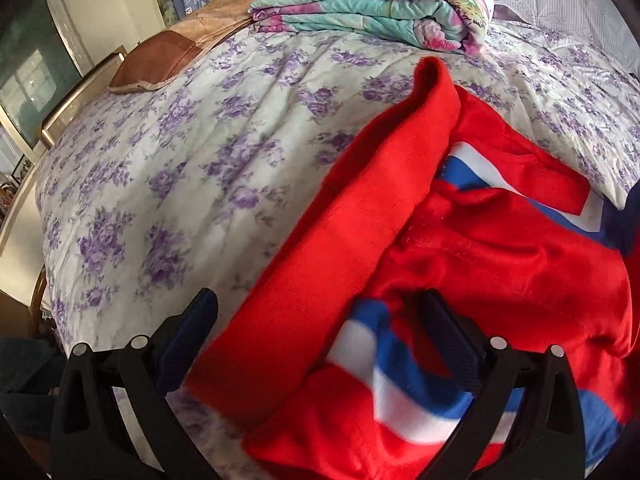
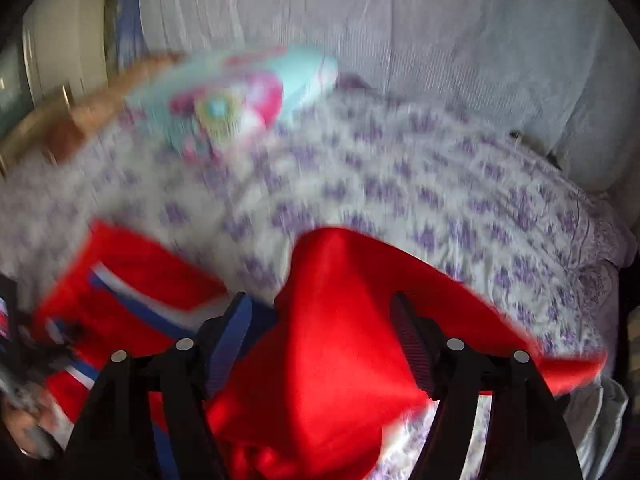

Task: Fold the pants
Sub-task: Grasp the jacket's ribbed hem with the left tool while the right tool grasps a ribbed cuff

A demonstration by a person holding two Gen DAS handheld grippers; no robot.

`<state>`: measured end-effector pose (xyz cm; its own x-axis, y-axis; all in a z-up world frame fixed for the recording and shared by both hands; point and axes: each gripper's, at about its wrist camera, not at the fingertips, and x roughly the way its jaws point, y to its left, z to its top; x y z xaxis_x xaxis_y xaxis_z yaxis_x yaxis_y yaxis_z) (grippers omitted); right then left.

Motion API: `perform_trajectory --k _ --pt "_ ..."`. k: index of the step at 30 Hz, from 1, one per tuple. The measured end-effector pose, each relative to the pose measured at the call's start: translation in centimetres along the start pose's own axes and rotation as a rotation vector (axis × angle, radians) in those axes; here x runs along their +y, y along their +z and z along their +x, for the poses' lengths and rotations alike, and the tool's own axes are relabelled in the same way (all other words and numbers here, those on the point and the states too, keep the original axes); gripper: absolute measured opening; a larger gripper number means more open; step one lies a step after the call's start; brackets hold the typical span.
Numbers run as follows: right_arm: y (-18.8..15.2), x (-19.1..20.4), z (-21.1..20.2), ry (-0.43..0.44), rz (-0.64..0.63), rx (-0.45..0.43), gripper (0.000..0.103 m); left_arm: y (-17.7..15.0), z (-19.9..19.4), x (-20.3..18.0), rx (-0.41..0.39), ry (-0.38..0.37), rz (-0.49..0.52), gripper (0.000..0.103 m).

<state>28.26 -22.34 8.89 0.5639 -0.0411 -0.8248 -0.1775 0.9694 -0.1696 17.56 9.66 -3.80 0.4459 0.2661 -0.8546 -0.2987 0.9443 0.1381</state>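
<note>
The red pants, striped blue and white, are spread on the floral bedsheet, filling the left wrist view from 3 to 6 o'clock. The left gripper is held wide open over them, nothing clamped. The right gripper is seen parted, red cloth lying between its fingers unpinched. A folded quilt lies at 12 o'clock.

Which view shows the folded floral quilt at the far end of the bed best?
The left wrist view: the quilt is sharp there, its stacked folds and pink flowers clear. In the right wrist view it is only a motion-blurred teal and pink patch, with no folds readable.
</note>
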Motion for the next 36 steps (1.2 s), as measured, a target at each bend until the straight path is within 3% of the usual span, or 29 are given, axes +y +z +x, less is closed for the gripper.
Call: perform_trajectory --k 3,6,8,10,11,15,17,18,20,22,26,28,29,30,33,36 --pt "-1.8 -2.8 -0.6 -0.004 0.043 -0.028 0.077 0.0 -1.2 1.7 -0.01 -0.013 -0.014 0.099" --pt "-5.1 -10.1 -1.0 -0.071 0.215 -0.057 0.084 0.5 -2.8 2.3 -0.001 -0.04 -0.016 0.099" --pt "-7.1 -13.8 0.4 -0.129 0.293 -0.03 0.084 0.8 -4.5 2.1 -0.032 -0.005 0.015 0.099" --pt "-9.5 -16.6 2.8 -0.124 0.363 0.032 0.084 1.4 -6.9 1.5 -0.079 0.024 0.071 0.099" --pt "-10.5 -17.1 3.7 -0.095 0.389 0.051 0.084 1.9 -7.8 1.3 -0.094 0.029 0.098 0.099" --pt "-13.7 -16.6 7.9 0.222 0.538 0.075 0.084 5.8 -8.2 -0.3 -0.134 0.057 0.186 0.099" --pt "-13.7 -14.8 8.9 0.242 0.529 0.083 0.082 7.5 -6.3 -0.9 -0.128 0.068 0.2 0.099" --pt "-13.7 -13.8 9.2 0.232 0.505 0.096 0.078 8.5 -4.7 -1.3 -0.122 0.087 0.207 0.099" --pt "-13.7 -12.0 9.7 0.27 0.457 0.1 0.042 9.8 -1.8 -2.0 -0.106 0.13 0.225 0.099" --pt "-13.5 -11.2 8.2 0.263 0.405 0.056 0.03 11.0 1.1 -2.9 -0.05 0.128 0.229 0.098" --pt "-13.3 -13.1 3.0 0.129 0.371 -0.071 0.028 12.0 3.8 -4.0 -0.028 0.178 0.241 0.094" --pt "-13.1 -15.1 0.2 0.043 0.371 -0.143 0.028 11.8 4.1 -4.6 -0.023 0.162 0.27 0.067" --pt "-13.2 -16.4 -1.4 -0.01 0.371 -0.177 0.028 11.5 4.1 -4.8 -0.024 0.163 0.282 0.046" --pt "-13.3 -17.6 -3.2 -0.089 0.363 -0.216 0.028 11.2 4.0 -5.0 -0.027 0.166 0.294 0.033" --pt "-13.6 -19.6 -3.1 -0.158 0.318 -0.17 0.029 10.7 4.3 -5.6 -0.027 0.145 0.322 0.029" --pt "-13.9 -20.0 0.5 -0.156 0.284 -0.08 0.029 10.2 5.1 -6.9 -0.038 0.187 0.376 0.039"
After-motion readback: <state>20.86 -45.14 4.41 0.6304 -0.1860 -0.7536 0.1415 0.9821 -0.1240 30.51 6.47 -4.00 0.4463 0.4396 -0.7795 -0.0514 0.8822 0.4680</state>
